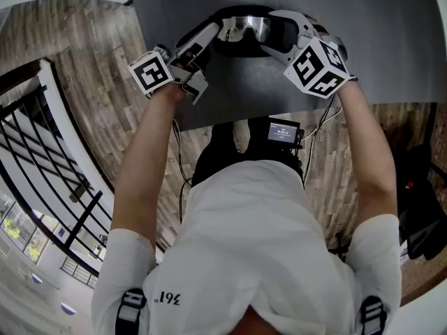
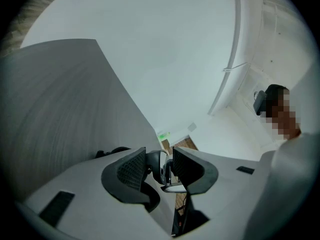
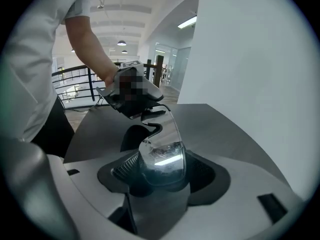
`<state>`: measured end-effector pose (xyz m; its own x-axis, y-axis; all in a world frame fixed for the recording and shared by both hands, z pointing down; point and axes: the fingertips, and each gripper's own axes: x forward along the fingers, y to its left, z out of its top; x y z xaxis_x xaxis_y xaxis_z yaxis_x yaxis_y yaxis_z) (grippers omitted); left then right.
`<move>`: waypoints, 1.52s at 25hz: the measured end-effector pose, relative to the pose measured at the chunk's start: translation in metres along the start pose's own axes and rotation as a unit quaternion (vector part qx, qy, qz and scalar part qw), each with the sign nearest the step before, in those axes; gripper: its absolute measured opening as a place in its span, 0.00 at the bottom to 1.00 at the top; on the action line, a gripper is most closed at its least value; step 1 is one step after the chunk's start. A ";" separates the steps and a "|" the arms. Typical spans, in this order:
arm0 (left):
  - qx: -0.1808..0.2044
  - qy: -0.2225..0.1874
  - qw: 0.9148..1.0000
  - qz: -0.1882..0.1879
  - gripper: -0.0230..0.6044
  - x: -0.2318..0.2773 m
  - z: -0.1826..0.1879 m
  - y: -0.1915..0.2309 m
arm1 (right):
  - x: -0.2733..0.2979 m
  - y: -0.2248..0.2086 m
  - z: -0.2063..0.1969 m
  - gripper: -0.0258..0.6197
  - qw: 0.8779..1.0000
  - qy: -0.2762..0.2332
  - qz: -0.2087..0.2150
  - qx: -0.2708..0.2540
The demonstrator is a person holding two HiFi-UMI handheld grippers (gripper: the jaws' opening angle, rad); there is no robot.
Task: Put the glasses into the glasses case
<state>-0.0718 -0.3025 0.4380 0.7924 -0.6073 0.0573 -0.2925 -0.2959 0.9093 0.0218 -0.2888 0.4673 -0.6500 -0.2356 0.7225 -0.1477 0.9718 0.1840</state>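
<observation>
Right claw (image 3: pixel 162 170) is pinching glasses (image 3: pixel 165 134), left claw (image 2: pixel 160 168) gaping round them over counter (image 1: pixel 363 54); no case showing, casing pending.

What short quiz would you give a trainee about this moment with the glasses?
1. True or false: the right hand-held gripper is empty.
2. The glasses are over: A, a green carpet; B, a grey table; C, a sink.
3. How many hand-held grippers are at the glasses?
Key: 1, false: its jaws grip the glasses. 2, B. 3, two: the left hand-held gripper also has part of the glasses between its jaws.
</observation>
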 end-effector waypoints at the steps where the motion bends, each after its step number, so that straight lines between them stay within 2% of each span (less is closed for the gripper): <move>1: -0.005 -0.003 1.000 0.002 0.30 0.000 0.002 0.003 | 0.005 -0.002 -0.003 0.48 1.000 0.006 -0.002 -0.007; 8: 0.009 0.014 0.998 0.058 0.30 -0.001 -0.003 0.029 | 0.029 -0.006 -0.013 0.48 0.996 0.046 -0.019 -0.069; 15: 0.007 0.008 0.996 0.087 0.30 -0.005 -0.005 0.039 | 0.032 -0.005 -0.021 0.48 0.994 0.056 -0.040 -0.086; 21: 0.015 0.009 0.996 0.089 0.30 -0.004 -0.005 0.040 | 0.034 -0.006 -0.027 0.48 0.993 0.065 -0.057 -0.086; 27: 0.020 0.025 0.996 0.079 0.30 0.001 -0.008 0.035 | 0.036 -0.011 -0.022 0.48 0.989 0.072 -0.076 -0.108; 38: 0.018 0.034 0.997 0.074 0.30 0.007 -0.011 0.031 | 0.036 -0.015 -0.026 0.49 0.991 0.082 -0.058 -0.092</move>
<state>-0.0698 -0.3076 0.4714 0.7738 -0.5948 0.2179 -0.4263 -0.2345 0.8736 0.0200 -0.3122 0.5072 -0.5052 -0.3597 0.7845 -0.0663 0.9225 0.3803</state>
